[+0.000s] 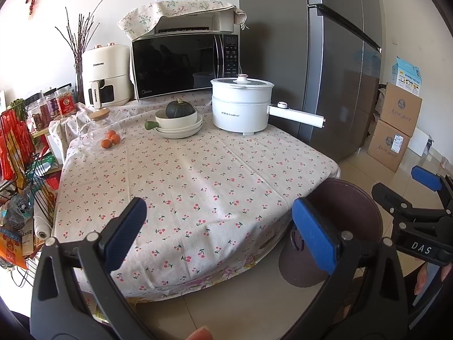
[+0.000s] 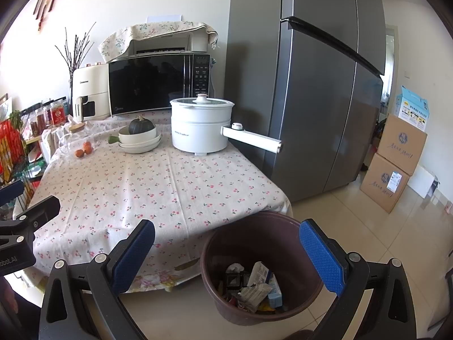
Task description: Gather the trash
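You are looking at a worktop [image 2: 158,187] wearing a cherry-print cloth that is filling the middle of both views. At its far edge a microwave [image 2: 158,83] is sitting, with a cream air fryer [image 2: 89,96] just beside it on the left. In front of them a white electric pot [image 2: 199,126] is standing, its handle pointing right past the worktop's edge. Left of the pot, stacked bowls [image 2: 140,141] are holding a dark green squash [image 2: 141,126]. Further left, small oranges [image 2: 84,150] are lying near a glass jar [image 1: 97,130]. On the tiled floor [image 2: 376,235], at lower right, a brown trash bin [image 2: 262,272] is standing close against the worktop's corner, and cardboard boxes [image 2: 393,164] are stacked at the right.
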Tool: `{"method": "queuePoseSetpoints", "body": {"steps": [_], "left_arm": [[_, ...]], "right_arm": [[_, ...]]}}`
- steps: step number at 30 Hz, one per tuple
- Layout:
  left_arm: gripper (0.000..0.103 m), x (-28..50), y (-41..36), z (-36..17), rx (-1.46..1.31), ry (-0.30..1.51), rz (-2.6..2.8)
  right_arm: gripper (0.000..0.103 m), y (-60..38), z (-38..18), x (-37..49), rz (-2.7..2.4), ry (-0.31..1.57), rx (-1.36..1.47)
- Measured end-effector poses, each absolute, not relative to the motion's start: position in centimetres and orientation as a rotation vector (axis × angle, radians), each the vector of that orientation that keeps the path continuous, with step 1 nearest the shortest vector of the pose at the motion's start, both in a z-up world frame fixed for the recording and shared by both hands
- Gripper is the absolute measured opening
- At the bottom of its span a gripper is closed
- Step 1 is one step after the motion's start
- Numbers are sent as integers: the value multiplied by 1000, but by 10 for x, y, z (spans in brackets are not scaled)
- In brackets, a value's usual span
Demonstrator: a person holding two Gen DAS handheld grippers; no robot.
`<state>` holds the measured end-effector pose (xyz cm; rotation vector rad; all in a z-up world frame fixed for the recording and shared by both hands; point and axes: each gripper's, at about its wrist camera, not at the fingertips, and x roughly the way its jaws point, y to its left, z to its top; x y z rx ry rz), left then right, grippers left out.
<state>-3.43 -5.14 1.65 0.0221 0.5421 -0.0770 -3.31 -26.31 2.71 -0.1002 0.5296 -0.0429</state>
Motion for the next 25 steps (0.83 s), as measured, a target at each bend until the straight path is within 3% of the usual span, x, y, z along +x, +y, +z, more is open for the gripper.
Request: {"method": "queuePoseSetpoints", "body": {"steps": [25], "left_arm": [[102, -24, -50, 15, 8, 606, -117]], "right_arm": [[103, -259, 22, -30, -8, 553, -116]]}}
